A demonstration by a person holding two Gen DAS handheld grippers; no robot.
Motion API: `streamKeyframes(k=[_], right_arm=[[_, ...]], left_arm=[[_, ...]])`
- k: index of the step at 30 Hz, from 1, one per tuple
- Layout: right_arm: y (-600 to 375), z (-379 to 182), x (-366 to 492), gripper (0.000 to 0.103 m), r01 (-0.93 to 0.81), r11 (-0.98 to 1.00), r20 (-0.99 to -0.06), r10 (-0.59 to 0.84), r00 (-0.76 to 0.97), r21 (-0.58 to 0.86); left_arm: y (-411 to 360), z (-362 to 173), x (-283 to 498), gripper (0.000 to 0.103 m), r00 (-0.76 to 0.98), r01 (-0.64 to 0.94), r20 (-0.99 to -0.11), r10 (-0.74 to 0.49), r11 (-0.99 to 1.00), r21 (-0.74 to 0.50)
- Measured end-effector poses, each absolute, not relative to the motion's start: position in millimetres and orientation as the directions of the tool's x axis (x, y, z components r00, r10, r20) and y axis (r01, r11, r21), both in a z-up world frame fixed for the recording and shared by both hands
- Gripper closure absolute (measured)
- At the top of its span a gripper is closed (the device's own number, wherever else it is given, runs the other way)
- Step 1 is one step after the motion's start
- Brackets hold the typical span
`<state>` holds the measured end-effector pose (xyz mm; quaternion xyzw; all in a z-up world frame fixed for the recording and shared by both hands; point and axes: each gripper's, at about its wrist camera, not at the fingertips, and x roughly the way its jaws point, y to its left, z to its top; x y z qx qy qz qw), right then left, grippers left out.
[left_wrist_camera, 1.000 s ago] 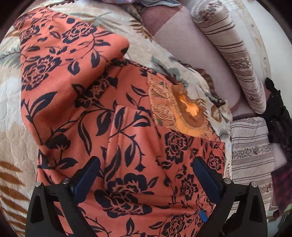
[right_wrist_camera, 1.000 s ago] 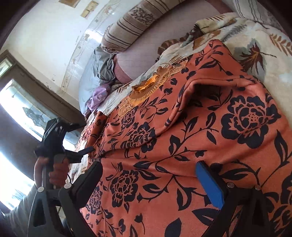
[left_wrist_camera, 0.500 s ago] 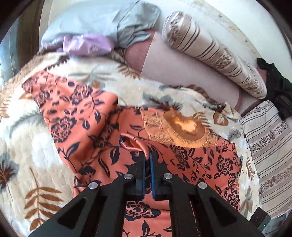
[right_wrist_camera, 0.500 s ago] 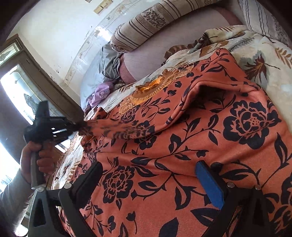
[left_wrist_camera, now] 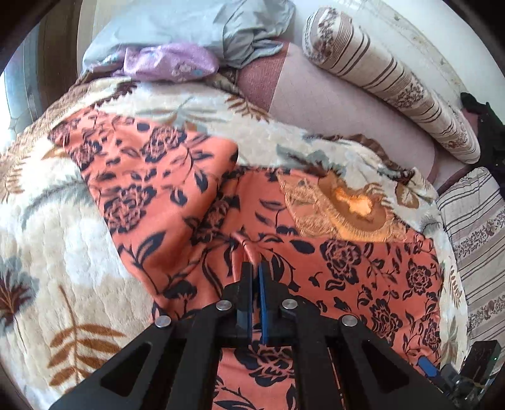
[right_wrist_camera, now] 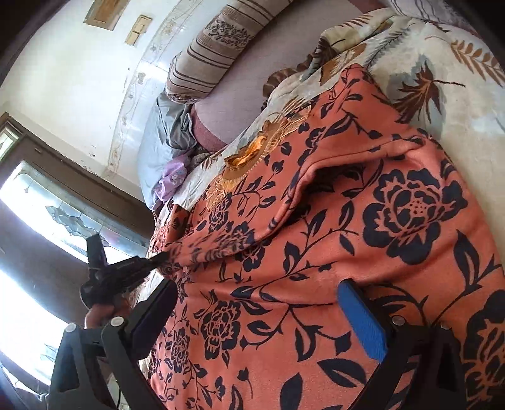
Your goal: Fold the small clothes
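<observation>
My landmark is the orange floral garment (left_wrist_camera: 363,268), which lies spread on the leaf-patterned blanket (left_wrist_camera: 63,252) and covers most of its middle.

My left gripper (left_wrist_camera: 255,268) has its two fingers pressed together on a small raised fold of the garment, pinching the cloth near the garment's centre, just on my side of the embroidered neckline (left_wrist_camera: 347,208). From the right wrist view that same gripper (right_wrist_camera: 159,260) sits at the garment's far left edge, with the cloth pulled up toward it in a ridge. To the left of the pinch a sleeve (left_wrist_camera: 151,176) lies across the blanket.

My right gripper (right_wrist_camera: 255,302) is spread wide, its fingers apart over the garment's near part, a blue pad (right_wrist_camera: 361,318) on the right finger. It holds nothing; whether the fingertips touch the cloth I cannot tell.

Beyond the garment's neckline lies the mauve sheet (left_wrist_camera: 347,107), and past that a striped bolster (left_wrist_camera: 394,82). Beyond the garment's sleeve side sit a grey cloth pile (left_wrist_camera: 189,25) and a lilac cloth (left_wrist_camera: 167,61). On the garment's right is a striped cushion (left_wrist_camera: 473,227).
</observation>
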<state>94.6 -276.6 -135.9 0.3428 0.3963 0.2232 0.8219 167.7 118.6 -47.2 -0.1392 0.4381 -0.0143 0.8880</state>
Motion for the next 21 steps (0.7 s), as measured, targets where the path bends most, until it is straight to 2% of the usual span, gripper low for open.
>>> streamKeyframes(k=[3,4,8,10,11,14,15,18,21], right_arm=[[-263,-135,86,0.001,-0.161,0.731,-0.531,0.611,0.586,0.663],[-258,-135,85,0.001,-0.175,0.754,-0.548,0.596,0.587,0.633],[-258,-133,85,0.001,-0.162,0.759,-0.559,0.589,0.584,0.631],[-263,-133,86,0.001,-0.153,0.737,-0.547,0.609,0.575,0.659],[-266,-134,86,0.001,-0.154,0.729,-0.54,0.615,0.574,0.667],[-262,-137,84,0.001,-0.179,0.746,-0.545,0.607,0.579,0.641],[-259,-136,83,0.001,-0.185,0.76,-0.553,0.596,0.582,0.623],[-255,-136,81,0.001,-0.198,0.776,-0.56,0.583,0.589,0.599],[-257,-136,81,0.001,-0.199,0.764,-0.547,0.593,0.591,0.613]], left_arm=[[111,-18,160,0.101,0.711,-0.061,-0.699,-0.077,0.984,-0.17],[110,-20,159,0.101,0.71,-0.063,-0.703,-0.053,0.988,-0.138],[130,-97,179,0.101,0.474,-0.138,-0.878,-0.059,0.98,-0.141],[143,-118,173,0.101,0.429,-0.175,-0.891,-0.148,0.954,-0.243],[148,-116,170,0.095,0.45,-0.188,-0.873,-0.187,0.936,-0.298],[156,-98,173,0.046,0.488,-0.173,-0.822,-0.294,0.891,-0.421],[157,-89,174,0.04,0.519,-0.155,-0.797,-0.308,0.884,-0.442],[153,-76,186,0.039,0.535,-0.098,-0.749,-0.391,0.852,-0.514],[144,-88,207,0.039,0.483,-0.124,-0.789,-0.38,0.862,-0.491]])
